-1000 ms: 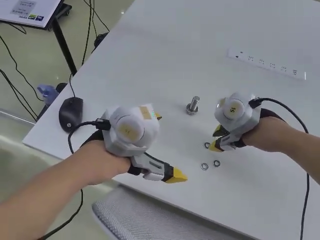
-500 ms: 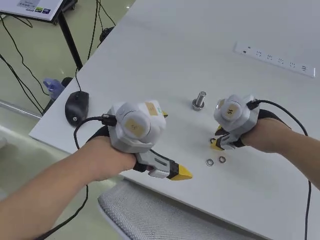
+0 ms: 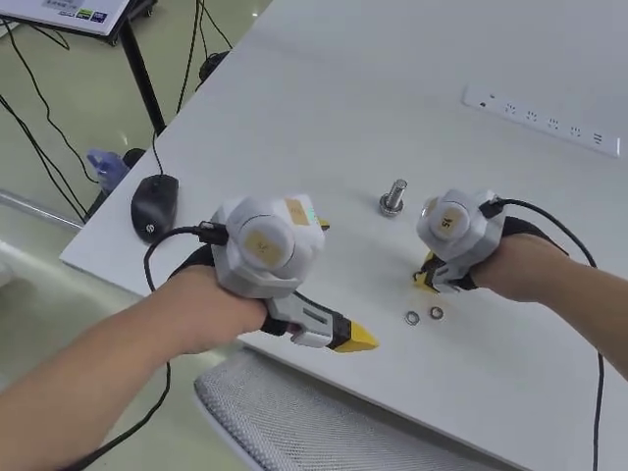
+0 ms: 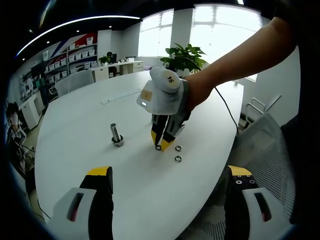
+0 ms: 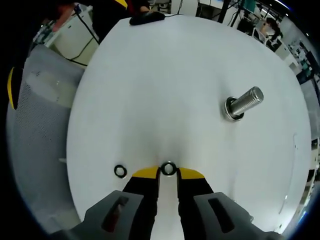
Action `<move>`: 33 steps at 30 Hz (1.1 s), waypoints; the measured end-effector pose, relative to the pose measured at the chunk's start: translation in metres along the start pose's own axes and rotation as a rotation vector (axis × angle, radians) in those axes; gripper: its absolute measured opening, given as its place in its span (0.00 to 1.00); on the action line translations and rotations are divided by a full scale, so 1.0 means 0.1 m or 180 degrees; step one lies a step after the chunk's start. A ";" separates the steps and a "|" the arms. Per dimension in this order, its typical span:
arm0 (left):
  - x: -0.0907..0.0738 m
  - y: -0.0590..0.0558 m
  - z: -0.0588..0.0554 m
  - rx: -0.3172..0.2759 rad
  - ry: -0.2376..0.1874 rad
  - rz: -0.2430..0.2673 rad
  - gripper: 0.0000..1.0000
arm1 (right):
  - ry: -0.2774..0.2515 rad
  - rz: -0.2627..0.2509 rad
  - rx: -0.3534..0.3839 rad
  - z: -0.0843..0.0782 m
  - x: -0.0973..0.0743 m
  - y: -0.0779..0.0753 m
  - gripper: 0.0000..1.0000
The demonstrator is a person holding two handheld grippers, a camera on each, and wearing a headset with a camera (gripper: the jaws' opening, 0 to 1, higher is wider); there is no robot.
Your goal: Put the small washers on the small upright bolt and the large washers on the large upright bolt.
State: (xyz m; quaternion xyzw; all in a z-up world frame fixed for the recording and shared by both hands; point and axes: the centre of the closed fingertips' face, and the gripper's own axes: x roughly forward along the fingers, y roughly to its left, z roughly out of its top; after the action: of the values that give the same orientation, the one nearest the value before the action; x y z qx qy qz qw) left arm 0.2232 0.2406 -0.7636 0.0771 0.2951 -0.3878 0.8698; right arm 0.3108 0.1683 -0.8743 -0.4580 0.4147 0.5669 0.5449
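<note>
One steel bolt (image 3: 393, 196) stands upright on the white table (image 3: 324, 108); the left gripper view has the bolt (image 4: 116, 136) left of centre. My right gripper (image 5: 168, 173) points down at the table, shut on a small washer (image 5: 168, 168) pinched between its yellow tips. In the head view the right gripper (image 3: 425, 281) is just right of and nearer than the bolt. Two loose washers (image 3: 412, 318) (image 3: 436, 313) lie beside it. My left gripper (image 4: 169, 172) is held open and wide near the table's front edge, gripping nothing.
A black mouse (image 3: 154, 206) sits at the table's left edge and a white power strip (image 3: 545, 120) lies at the far right. A grey mesh chair (image 3: 285, 422) is below the front edge. Cables trail from both grippers.
The right gripper's tips have come down over the washer that lay just beside them and closed on it. The left gripper holds its place. The camera shifted a little.
</note>
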 end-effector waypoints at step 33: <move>0.03 -0.05 -0.01 -0.0001 0.0015 0.0009 0.93 | -0.0146 -0.0043 0.0603 -0.25 -0.37 -0.09 0.12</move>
State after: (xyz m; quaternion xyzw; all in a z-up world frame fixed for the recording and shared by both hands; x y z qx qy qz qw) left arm 0.2208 0.2360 -0.7653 0.0784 0.2972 -0.3864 0.8696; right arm 0.3212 0.1357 -0.8445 -0.3942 0.4508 0.5318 0.5989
